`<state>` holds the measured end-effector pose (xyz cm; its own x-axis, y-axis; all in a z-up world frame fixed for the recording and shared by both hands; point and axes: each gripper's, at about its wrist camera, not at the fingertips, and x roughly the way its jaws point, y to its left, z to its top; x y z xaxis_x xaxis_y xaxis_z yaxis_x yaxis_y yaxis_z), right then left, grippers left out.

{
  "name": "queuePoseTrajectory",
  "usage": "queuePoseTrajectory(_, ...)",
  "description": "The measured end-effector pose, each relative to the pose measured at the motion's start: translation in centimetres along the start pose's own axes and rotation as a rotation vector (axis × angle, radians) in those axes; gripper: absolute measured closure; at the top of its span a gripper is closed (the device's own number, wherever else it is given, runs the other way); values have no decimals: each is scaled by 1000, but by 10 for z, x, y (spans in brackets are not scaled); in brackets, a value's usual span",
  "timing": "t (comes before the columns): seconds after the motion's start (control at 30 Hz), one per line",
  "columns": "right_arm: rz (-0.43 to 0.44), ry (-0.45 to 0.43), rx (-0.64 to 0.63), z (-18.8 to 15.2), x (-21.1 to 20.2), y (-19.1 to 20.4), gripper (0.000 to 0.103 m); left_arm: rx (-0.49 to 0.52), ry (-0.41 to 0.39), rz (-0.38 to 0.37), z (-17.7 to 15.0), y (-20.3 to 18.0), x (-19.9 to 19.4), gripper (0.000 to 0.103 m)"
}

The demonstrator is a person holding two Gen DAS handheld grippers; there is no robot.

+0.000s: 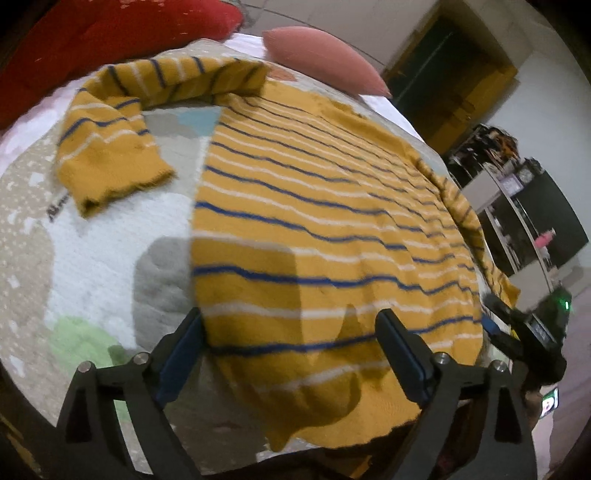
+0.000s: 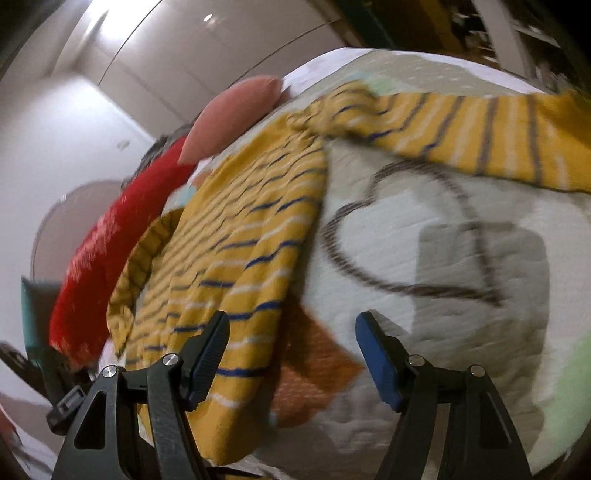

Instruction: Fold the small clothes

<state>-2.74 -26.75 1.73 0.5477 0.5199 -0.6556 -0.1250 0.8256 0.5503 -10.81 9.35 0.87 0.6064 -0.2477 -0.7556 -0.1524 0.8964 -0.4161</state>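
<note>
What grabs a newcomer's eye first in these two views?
The mustard sweater with blue and white stripes, spread flat across the patterned quilt, one sleeve bent back toward its hem. Behind it lie a red cushion and a pink pillow. Both the left gripper and right gripper hang open at the hem.
</note>
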Motion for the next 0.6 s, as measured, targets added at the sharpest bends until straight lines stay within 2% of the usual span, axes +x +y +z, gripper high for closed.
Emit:
queuePoseTrajectory(0.07,8,19,-37,-6,10,13,27,23,13,-1,-8,-10,4,13)
queuePoseTrajectory(0.1,-3,27,-73,-8,19,25,28,49,28,-10,-12,-18,6,29)
queuePoseTrajectory(0.13,-6,32,-97,-9,23,32,41,70,43,-13,-15,-23,8,46)
queuePoseTrajectory(0.17,-6,42,-118,-11,28,39,57,91,56,10,-15,-26,9,84)
queuePoseTrajectory(0.2,-2,60,-128,-11,33,45,83,96,68,32,-15,-26,10,95)
queuePoseTrajectory(0.33,23,64,-90,-14,21,43,92,-16,63,-13,-12,-1,-9,95)
queuePoseTrajectory(0.43,40,40,-46,-21,-8,26,98,-18,48,-16,-14,2,-25,95)
queuePoseTrajectory(0.53,42,35,-16,-30,-30,10,98,-13,54,-5,-22,-1,-33,94)
queuePoseTrajectory(0.6,9,46,-24,-36,-37,4,98,-11,67,12,-27,0,-33,91)
